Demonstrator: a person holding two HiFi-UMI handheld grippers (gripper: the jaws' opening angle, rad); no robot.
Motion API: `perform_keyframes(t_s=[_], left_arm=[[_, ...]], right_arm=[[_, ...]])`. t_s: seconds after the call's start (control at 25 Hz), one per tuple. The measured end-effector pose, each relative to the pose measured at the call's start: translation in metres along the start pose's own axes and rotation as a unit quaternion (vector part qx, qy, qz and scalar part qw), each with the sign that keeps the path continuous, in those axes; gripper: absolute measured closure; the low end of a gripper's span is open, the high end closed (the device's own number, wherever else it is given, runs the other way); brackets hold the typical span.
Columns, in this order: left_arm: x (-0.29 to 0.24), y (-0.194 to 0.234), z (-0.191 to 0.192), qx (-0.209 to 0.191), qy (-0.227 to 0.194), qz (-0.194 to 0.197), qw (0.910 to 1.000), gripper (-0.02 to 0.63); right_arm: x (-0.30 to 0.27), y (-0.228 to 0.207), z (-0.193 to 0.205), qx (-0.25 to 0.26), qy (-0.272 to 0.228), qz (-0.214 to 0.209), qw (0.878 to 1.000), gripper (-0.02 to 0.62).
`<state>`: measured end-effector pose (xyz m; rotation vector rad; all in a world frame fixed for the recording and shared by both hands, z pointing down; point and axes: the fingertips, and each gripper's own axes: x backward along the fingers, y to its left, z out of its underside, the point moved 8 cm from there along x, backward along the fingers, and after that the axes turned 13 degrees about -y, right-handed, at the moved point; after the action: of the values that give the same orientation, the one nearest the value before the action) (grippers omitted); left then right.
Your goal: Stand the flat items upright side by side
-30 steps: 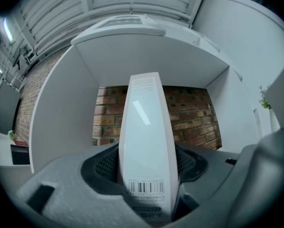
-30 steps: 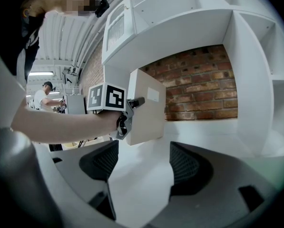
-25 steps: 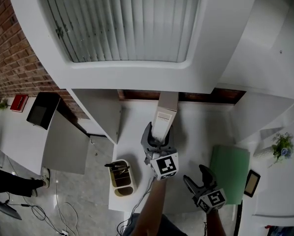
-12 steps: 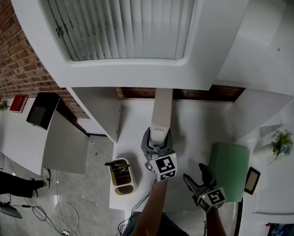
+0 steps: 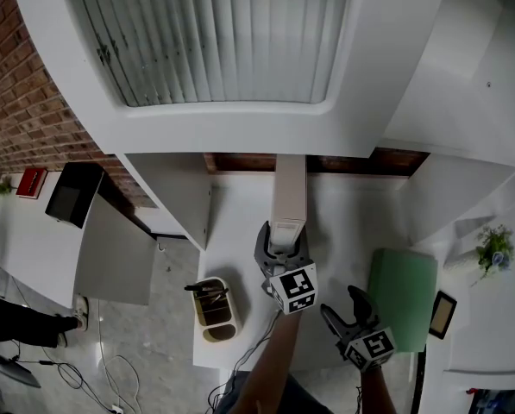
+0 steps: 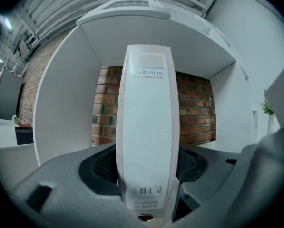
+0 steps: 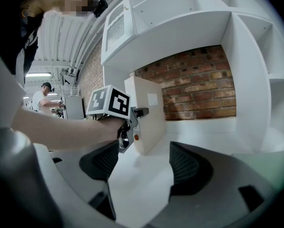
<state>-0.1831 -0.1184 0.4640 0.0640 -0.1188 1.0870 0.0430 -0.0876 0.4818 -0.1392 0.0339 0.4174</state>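
A tall, narrow off-white file box (image 5: 289,192) stands upright on the white shelf floor (image 5: 343,218), its spine facing me in the left gripper view (image 6: 146,127). My left gripper (image 5: 281,247) is shut on the lower end of that box, one jaw on each flat side (image 6: 146,175). The right gripper view shows the box (image 7: 149,110) from the side, with the left gripper (image 7: 127,127) at its near edge. A green flat folder (image 5: 404,290) lies on the surface at the right. My right gripper (image 5: 348,304) hovers beside it, open and empty (image 7: 139,163).
White shelf dividers (image 5: 184,201) flank the compartment, with a brick wall (image 6: 194,108) at its back. A pen holder (image 5: 211,307) sits at the front left. A small plant (image 5: 494,253) and a dark frame (image 5: 442,320) stand at the far right. A person (image 7: 39,99) stands far off.
The left gripper has shifted slightly right and pushed the file box deeper toward the brick wall, straightening it from a slant. The right gripper has stayed in place.
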Motion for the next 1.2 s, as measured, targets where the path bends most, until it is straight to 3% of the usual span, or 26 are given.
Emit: perform_keyframes(t_s=[0.68, 1.04, 1.2], left_arm=[[0.029, 0.006, -0.007, 0.001, -0.002, 0.025, 0.9997, 0.302], [0.094, 0.008, -0.023, -0.031, 0.029, 0.099, 0.9941, 0.302], [0.113, -0.031, -0.021, -0.021, 0.039, 0.174, 0.9837, 0.302]], right_arm=[[0.023, -0.001, -0.006, 0.003, -0.02, 0.04, 0.999, 0.264], [0.037, -0.005, -0.013, -0.005, -0.041, 0.086, 0.995, 0.264], [0.074, -0.025, -0.019, -0.007, -0.063, 0.149, 0.987, 0.264]])
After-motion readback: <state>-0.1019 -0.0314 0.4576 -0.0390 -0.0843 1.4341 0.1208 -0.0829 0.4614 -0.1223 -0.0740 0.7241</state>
